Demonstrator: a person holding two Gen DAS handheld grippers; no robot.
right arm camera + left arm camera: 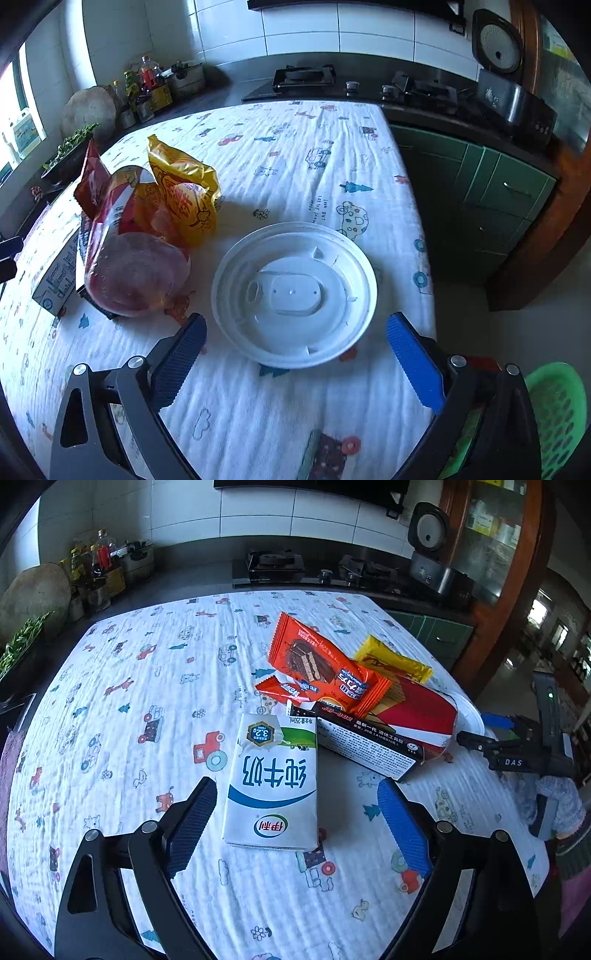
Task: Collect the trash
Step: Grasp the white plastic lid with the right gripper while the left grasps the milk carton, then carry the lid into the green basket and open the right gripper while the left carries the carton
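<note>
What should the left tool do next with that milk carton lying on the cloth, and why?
Probably ease the left tool forward and down, then close on the milk carton. Its jaws stand open with the carton lying flat between the fingertips, not yet gripped, and the carton lies at the near edge of the trash pile.

A red bowl [424, 709] lies largely buried beneath orange wrappers [314, 661] and a black box [369, 744] beside the milk carton [273, 779], its rim unseen. Right of that carton, a gloved hand [561, 805] is cut by the frame's edge. A green basket [557, 413] shows only partly behind the right gripper [295, 354].
</note>
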